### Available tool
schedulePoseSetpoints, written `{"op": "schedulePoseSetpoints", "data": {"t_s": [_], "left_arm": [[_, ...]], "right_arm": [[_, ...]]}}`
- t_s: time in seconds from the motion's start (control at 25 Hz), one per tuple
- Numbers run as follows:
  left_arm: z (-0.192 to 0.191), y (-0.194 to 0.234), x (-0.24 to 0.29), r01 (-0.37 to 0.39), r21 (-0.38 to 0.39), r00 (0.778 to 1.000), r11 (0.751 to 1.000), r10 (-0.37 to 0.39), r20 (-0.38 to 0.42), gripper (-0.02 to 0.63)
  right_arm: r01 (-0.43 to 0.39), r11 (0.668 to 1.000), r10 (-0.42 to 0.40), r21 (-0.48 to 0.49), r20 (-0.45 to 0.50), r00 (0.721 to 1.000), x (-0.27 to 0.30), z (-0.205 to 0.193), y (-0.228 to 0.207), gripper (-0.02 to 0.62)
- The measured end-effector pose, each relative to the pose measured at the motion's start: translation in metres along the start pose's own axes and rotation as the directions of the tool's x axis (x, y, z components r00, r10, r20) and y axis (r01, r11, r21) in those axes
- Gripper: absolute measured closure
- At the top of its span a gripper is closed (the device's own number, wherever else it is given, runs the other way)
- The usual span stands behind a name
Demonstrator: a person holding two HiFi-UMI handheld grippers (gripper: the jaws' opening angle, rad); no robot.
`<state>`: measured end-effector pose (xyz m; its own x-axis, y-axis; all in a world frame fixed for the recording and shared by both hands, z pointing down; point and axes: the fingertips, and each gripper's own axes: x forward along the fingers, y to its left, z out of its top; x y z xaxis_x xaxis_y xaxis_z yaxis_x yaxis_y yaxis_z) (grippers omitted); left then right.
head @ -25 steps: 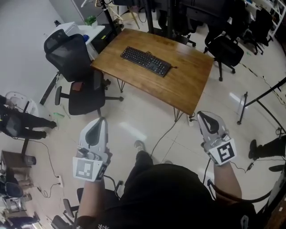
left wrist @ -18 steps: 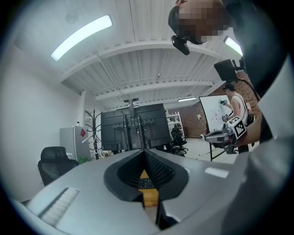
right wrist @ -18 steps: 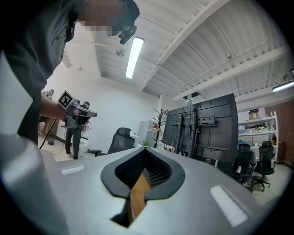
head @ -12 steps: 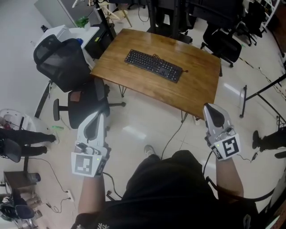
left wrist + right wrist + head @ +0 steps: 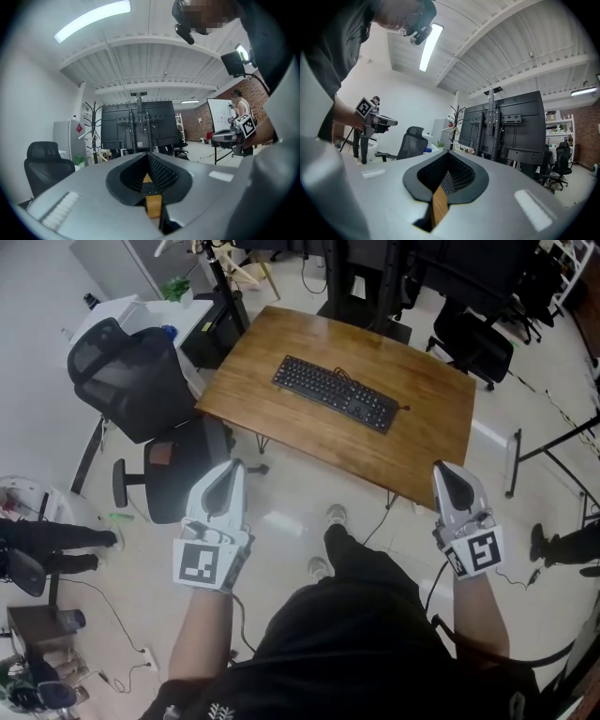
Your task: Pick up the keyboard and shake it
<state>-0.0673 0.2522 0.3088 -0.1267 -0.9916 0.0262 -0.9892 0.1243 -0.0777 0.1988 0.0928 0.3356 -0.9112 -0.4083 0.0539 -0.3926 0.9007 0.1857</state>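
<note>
Both grey two-jaw grippers are pressed closed with nothing caught between their jaws. The left gripper (image 5: 229, 471) and the right gripper (image 5: 447, 470) are held level above the pale glossy floor (image 5: 281, 521), just short of the table's near edge and pointing toward it. The black full-size keyboard (image 5: 336, 394) lies flat and slantwise near the middle of the rectangular brown wooden table (image 5: 412, 442), well apart from both grippers. A black mesh-backed office chair (image 5: 131, 381) stands by the table's left corner. One shoe (image 5: 336, 515) of the person shows on the floor between the grippers.
</note>
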Motion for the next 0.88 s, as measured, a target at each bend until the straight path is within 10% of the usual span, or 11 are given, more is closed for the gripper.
{"op": "schedulePoseSetpoints", "data": {"t_s": [0.88], "left_arm": [[-0.04,0.094,0.215,0.128,0.08,0.984,0.989,-0.117,-0.133,0.606]], "right_arm": [[0.171,0.981,-0.163,0.088,-0.094,0.982,0.153,-0.079,-0.131,0.594]]}}
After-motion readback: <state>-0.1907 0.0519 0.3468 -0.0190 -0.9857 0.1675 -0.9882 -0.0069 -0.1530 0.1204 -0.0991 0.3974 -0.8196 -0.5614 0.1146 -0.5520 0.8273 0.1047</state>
